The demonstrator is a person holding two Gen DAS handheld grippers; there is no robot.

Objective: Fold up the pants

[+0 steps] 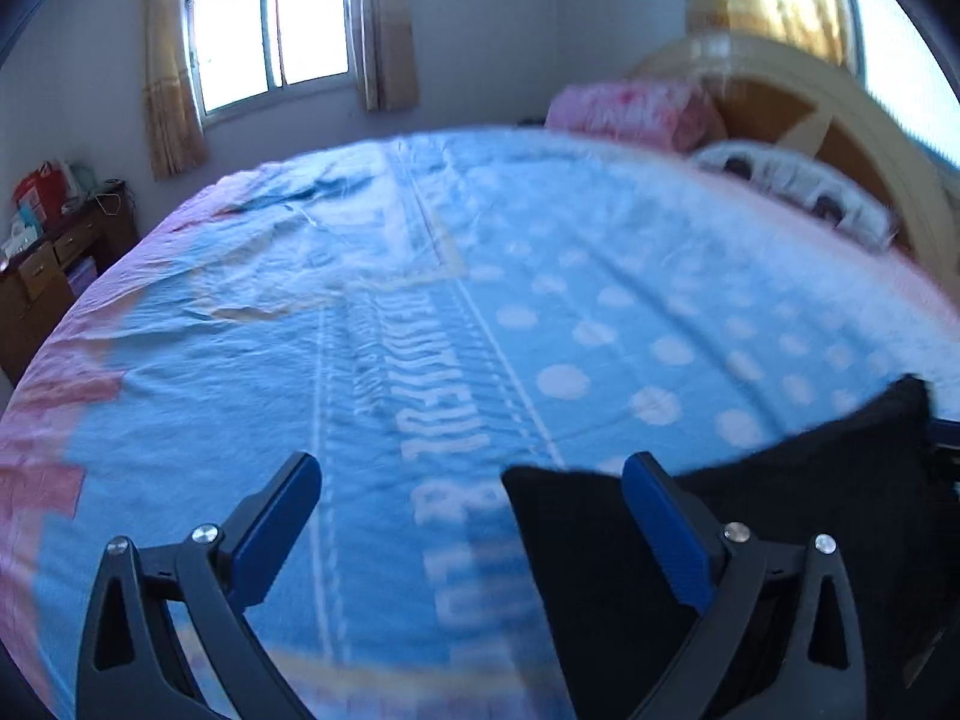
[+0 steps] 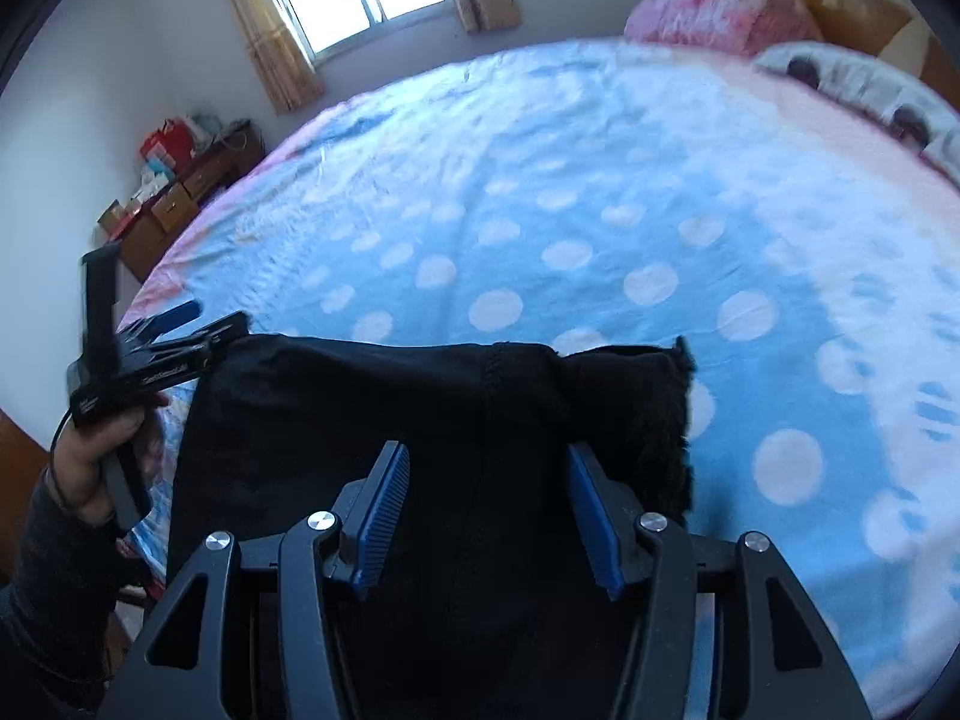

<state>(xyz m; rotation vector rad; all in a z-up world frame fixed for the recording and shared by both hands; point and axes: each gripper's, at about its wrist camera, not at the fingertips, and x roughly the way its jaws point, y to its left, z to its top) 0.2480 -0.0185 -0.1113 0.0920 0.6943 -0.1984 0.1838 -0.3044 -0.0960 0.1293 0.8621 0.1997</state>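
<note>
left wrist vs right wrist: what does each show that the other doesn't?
Left wrist only: white lettering printed on the blue bedsheet, seen between the open left gripper.

Right wrist only: the person's hand holding the left gripper, and the frayed edge of the black pants, above which the open right gripper sits.

Both: black pants, polka-dot sheet, window, pink pillow, wooden dresser.

Black pants (image 2: 372, 420) lie folded flat on my polka-dot blue bedspread (image 2: 600, 228), lower centre of frame; frayed edge at right end.
</note>
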